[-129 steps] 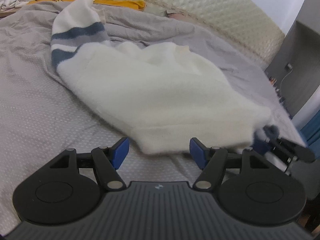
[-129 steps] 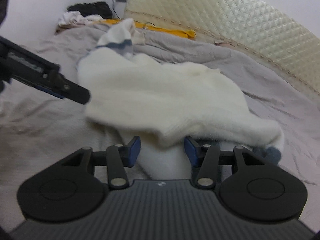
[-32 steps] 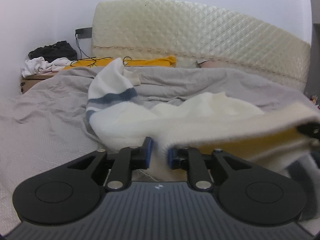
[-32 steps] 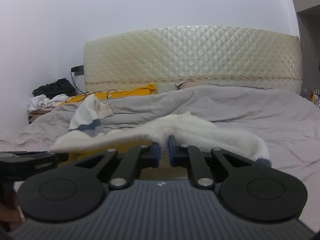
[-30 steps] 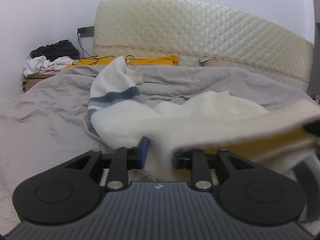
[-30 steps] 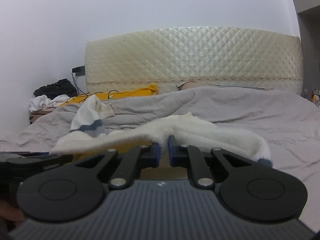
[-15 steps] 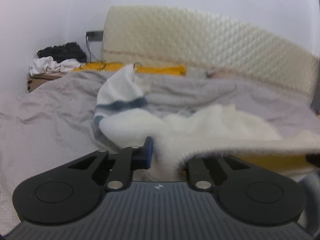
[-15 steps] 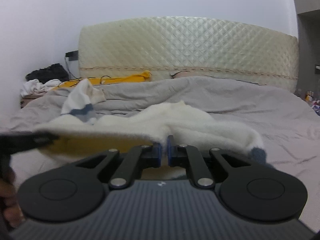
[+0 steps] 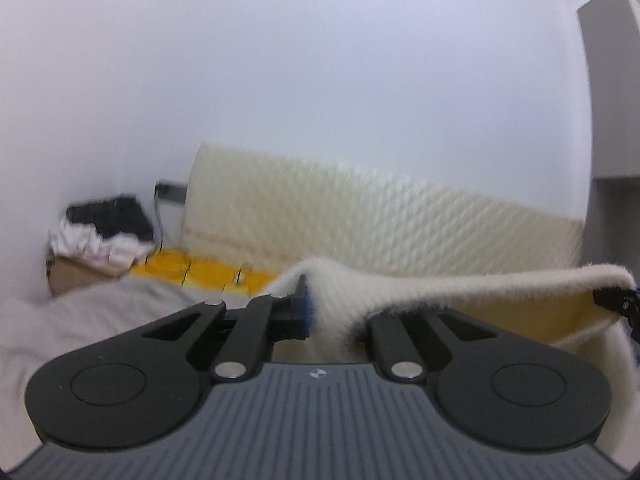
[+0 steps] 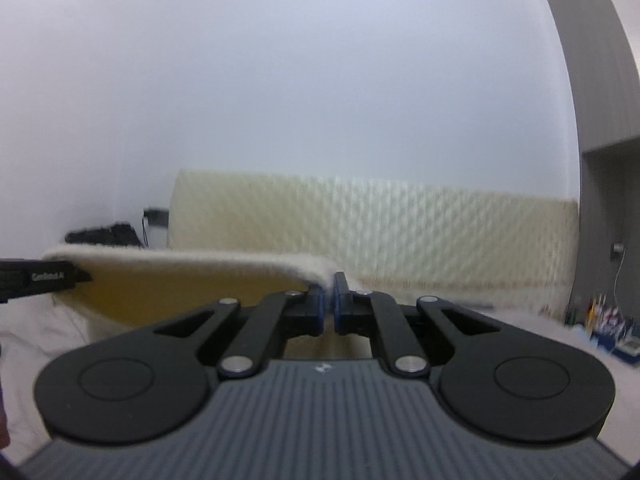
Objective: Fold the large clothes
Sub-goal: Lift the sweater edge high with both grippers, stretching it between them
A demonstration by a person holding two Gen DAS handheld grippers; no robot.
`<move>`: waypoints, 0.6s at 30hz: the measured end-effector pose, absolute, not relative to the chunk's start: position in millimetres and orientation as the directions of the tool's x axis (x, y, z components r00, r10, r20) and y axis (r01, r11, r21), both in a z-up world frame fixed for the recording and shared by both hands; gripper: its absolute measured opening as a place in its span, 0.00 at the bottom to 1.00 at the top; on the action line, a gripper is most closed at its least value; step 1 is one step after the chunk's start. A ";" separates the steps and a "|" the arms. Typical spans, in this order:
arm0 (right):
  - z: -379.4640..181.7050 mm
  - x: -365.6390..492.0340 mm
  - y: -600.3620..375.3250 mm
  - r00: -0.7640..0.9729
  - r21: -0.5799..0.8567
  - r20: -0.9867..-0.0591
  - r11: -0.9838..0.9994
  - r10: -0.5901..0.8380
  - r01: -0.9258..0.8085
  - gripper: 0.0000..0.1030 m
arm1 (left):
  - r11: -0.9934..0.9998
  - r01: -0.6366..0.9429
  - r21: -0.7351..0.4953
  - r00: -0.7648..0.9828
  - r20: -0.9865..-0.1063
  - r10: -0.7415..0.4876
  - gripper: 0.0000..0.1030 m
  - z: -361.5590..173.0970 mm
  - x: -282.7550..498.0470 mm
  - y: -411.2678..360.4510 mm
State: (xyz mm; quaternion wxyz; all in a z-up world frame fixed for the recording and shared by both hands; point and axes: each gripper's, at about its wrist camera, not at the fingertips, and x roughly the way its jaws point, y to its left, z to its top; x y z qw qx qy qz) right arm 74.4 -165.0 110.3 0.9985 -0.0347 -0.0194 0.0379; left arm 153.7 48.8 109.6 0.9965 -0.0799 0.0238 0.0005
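Left wrist view: the left gripper [image 9: 332, 312], at lower centre, is clamped on the edge of the cream sweater [image 9: 460, 284], which stretches rightward to the right gripper's tip [image 9: 618, 302] at the right edge; a quilted headboard [image 9: 360, 220] and grey bedding [image 9: 100, 300] lie behind. Right wrist view: the right gripper [image 10: 329, 308], at centre, pinches the sweater's edge between nearly touching blue pads [image 10: 318, 306], the fabric spanning leftward to the left gripper's tip at mid-left.

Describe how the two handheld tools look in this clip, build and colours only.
Both match. The left tool and right tool have matte black linkage arms with silver pivot pins, round black side discs, blue finger pads, and a ribbed grey body bearing a small logo. No cables or sleeves show.
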 end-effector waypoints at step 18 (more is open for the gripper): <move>367.3 -43.4 -198.3 0.944 -0.053 0.303 0.991 0.133 -0.123 0.07 | 0.998 0.063 -0.030 0.957 0.286 -0.052 0.09 378.2 19.4 36.5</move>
